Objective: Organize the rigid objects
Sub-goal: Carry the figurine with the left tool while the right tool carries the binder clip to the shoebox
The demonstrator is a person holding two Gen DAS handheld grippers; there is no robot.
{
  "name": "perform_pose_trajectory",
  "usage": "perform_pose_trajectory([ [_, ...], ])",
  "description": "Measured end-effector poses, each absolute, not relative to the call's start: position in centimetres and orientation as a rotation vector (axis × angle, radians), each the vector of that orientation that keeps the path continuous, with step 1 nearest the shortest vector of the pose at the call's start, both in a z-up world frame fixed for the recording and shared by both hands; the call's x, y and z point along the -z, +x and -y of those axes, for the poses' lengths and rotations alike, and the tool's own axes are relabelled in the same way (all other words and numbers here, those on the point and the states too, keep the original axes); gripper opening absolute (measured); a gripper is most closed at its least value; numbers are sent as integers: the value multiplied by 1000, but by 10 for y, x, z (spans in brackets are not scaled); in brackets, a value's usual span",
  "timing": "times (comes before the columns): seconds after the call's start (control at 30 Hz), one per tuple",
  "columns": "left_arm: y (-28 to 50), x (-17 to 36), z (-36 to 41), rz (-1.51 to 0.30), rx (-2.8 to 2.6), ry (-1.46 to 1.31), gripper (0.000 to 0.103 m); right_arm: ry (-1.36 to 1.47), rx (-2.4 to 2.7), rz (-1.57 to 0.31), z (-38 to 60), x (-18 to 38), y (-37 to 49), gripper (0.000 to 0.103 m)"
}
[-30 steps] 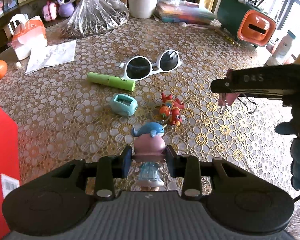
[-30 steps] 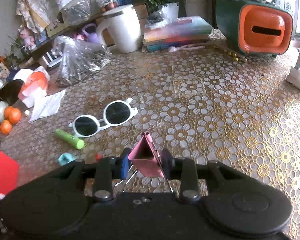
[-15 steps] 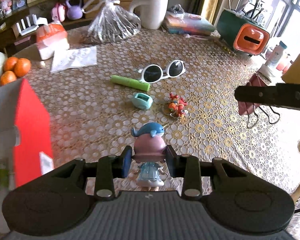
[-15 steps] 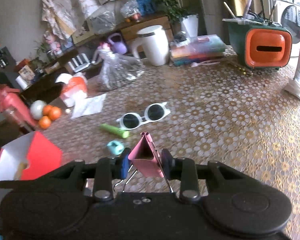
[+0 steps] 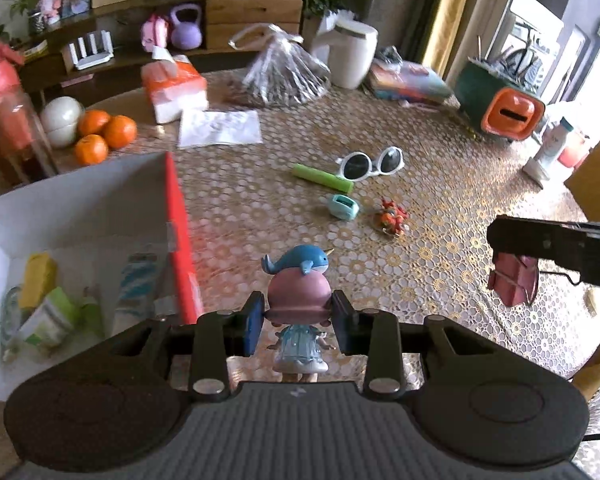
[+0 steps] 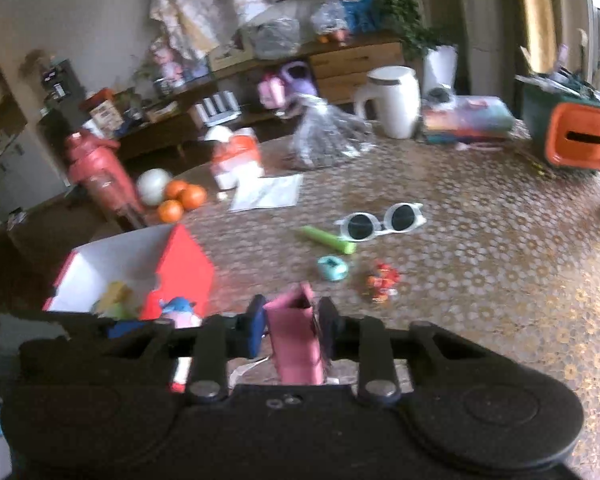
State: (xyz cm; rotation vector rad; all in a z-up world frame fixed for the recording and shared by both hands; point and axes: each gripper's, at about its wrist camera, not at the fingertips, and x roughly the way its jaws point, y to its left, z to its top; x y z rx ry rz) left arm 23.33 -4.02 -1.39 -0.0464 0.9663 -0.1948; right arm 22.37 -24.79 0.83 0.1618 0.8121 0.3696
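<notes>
left claw (image 5: pixel 297 322) clamps the figurine (image 5: pixel 298 304); right claw (image 6: pixel 292 330), just squeezing tighter, pinches the pink binder clip (image 6: pixel 296 340).

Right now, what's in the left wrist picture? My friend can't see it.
The left gripper pinches a little doll with a blue whale on its head, above a flowery table. An open red box sits left.

left gripper (image 5: pixel 298 322): lifted with the figurine (image 5: pixel 299 300), now beside the open red box (image 5: pixel 178 232)
right gripper (image 6: pixel 292 326): risen too; jaws just closing tighter on the pink binder clip (image 6: pixel 296 340)
table (image 5: pixel 440 208): farther below
</notes>
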Motion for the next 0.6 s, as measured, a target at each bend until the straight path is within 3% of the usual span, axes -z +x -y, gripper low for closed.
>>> perform_pose_trajectory([
  [0.6, 223, 4, -94, -934, -3, -101, 35, 77, -551, -805, 114, -17, 230, 25],
])
